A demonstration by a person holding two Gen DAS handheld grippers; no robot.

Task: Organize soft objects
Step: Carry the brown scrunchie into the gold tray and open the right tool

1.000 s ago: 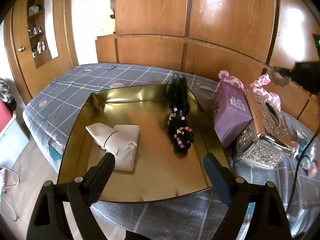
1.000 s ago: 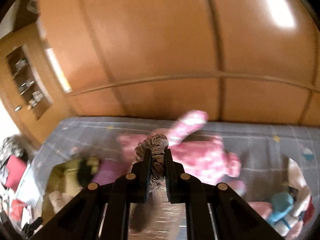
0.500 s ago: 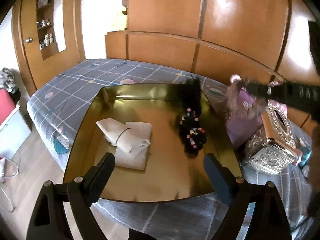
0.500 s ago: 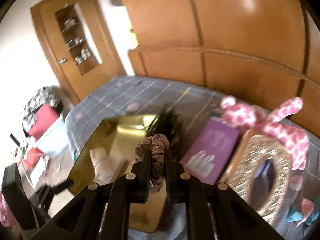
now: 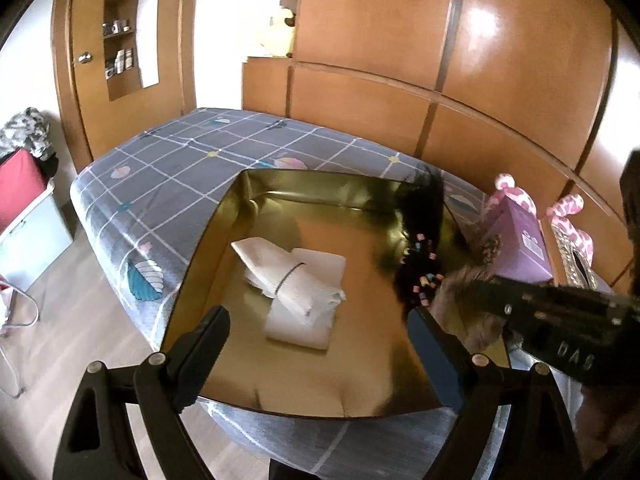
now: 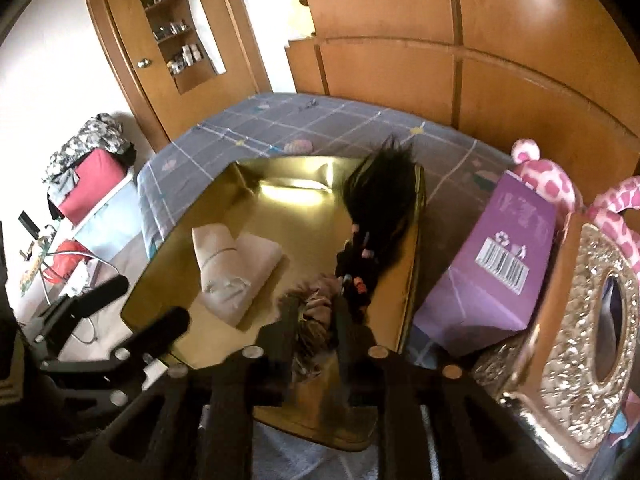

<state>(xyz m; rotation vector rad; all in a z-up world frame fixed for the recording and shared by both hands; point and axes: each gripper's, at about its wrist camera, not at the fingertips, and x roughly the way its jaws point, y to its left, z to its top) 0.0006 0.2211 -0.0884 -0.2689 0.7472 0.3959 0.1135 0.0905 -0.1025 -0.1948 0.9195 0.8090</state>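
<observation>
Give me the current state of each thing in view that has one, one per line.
Left hand-held gripper: open, empty.
Right hand-held gripper: jaws just opening, mauve fabric scrunchie between them.
Gold square tray: on the bed.
Folded beige cloth: in the tray.
Black hairpiece with coloured bands: in the tray.

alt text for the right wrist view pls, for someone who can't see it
The right gripper, its jaws just opening, has a brownish scrunchie between its fingers over a gold tray on a bed. In the tray lie a folded white cloth and a black hairpiece; a purple box stands to its right.
</observation>
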